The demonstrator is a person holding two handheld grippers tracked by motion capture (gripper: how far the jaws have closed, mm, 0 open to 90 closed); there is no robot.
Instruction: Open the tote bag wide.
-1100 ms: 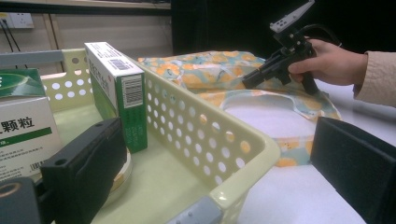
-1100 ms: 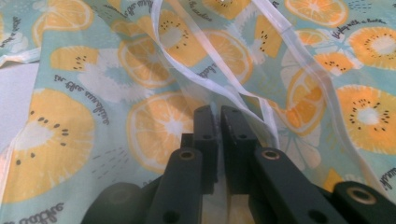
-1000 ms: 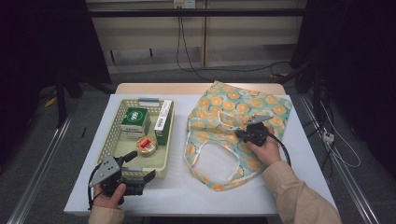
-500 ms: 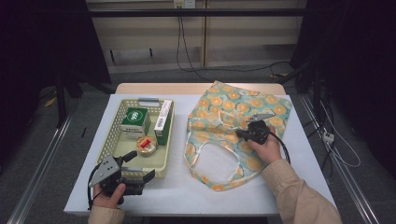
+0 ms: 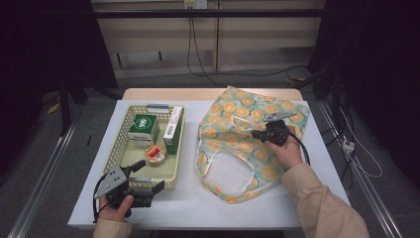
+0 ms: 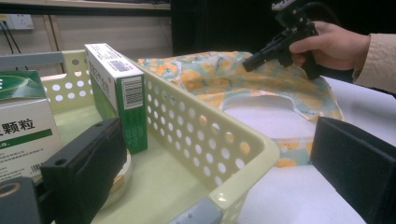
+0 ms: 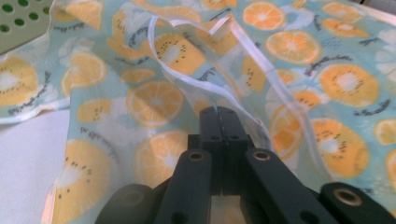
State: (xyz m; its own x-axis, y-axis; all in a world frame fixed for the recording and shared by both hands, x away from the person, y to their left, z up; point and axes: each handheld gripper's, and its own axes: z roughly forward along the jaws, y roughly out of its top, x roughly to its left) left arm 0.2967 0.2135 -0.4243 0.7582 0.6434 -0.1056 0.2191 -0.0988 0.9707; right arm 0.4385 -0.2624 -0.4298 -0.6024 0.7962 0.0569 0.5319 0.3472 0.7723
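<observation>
An orange-slice print tote bag (image 5: 237,121) lies flat on the right of the white table, handles toward me. My right gripper (image 5: 254,134) rests on its middle. In the right gripper view the gripper (image 7: 218,113) is shut, with a fold of the bag (image 7: 154,100) and its white trim tented up at the tips. Bottom left, my left gripper (image 5: 148,177) is open at the near right corner of the pale yellow basket (image 5: 115,148). In the left gripper view that basket corner (image 6: 224,140) sits between the jaws of the open gripper (image 6: 219,175).
The basket holds a green-and-white box (image 5: 143,130), a tall narrow box (image 5: 172,130) and a round tin (image 5: 155,154). In the left gripper view the tall box (image 6: 119,88) stands upright, and the other hand's gripper (image 6: 252,61) hovers over the bag (image 6: 205,77). Table edges are close.
My right gripper has shifted slightly away from me over the bag, and the fabric has risen with it. The left gripper has stayed put.
</observation>
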